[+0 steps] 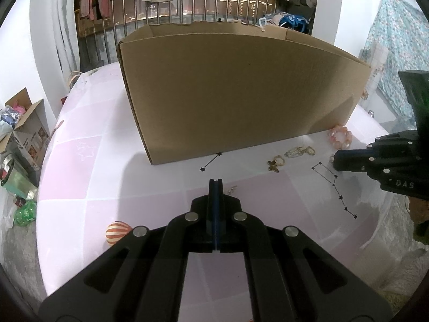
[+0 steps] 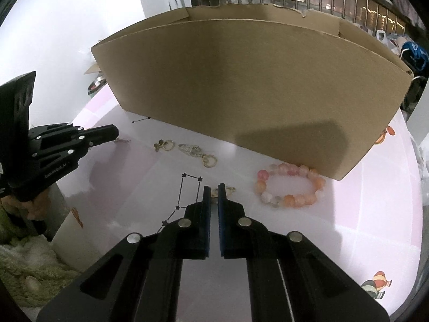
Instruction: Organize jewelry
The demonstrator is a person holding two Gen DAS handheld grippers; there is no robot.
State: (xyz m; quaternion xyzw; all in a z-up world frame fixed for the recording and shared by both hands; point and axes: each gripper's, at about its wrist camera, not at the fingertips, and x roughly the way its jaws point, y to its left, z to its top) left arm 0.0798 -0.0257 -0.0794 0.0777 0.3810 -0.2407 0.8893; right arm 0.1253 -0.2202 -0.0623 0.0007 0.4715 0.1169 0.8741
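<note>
Pinching a small gold charm (image 2: 224, 191) on the table (image 2: 348, 228) before the cardboard box (image 2: 241, 86), the right gripper (image 2: 214, 187) is nearly closed. Left gripper (image 1: 215, 183) hovers fully closed, empty. So thin a grip could let the charm slip while lifting.

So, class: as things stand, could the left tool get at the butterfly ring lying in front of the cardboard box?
Probably yes. The butterfly ring lies in the open, ahead and right of the left tool, with only bare tablecloth between. But the tool is shut and would need to open first.
</note>
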